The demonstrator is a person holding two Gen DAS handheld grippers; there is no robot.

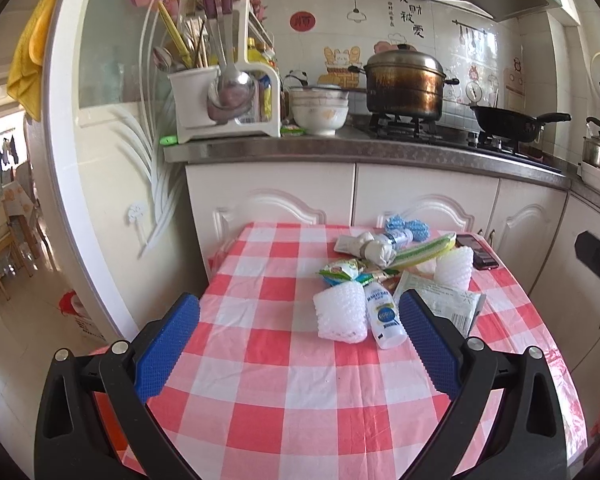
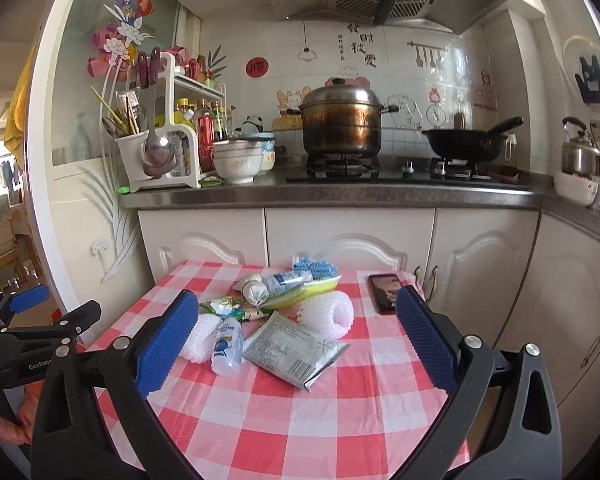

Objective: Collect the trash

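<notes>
On the checkered bench (image 2: 300, 432) we have a trash pile at the far middle: two white foam nets (image 1: 342, 312) (image 2: 330, 314), a small white bottle (image 1: 385, 316) lying flat between the near net and a silver foil pouch (image 2: 296, 350), a crumpled green wrapper (image 1: 340, 270), a squeezed tube (image 2: 276, 284) and a yellow-green sponge (image 1: 428, 250) behind them. Dark phone (image 2: 386, 292) lies at the far right edge, apart from the pile. Our left gripper (image 1: 300, 340) hovers over the near bench, jaws spread wide, nothing held; the bottle sits just beside its right finger in that view. Our right gripper (image 2: 298, 344) also hangs wide apart and empty, with pouch and bottle showing between its fingers. Behind: counter with a steel pot (image 2: 340, 124) and black wok (image 2: 464, 142).
</notes>
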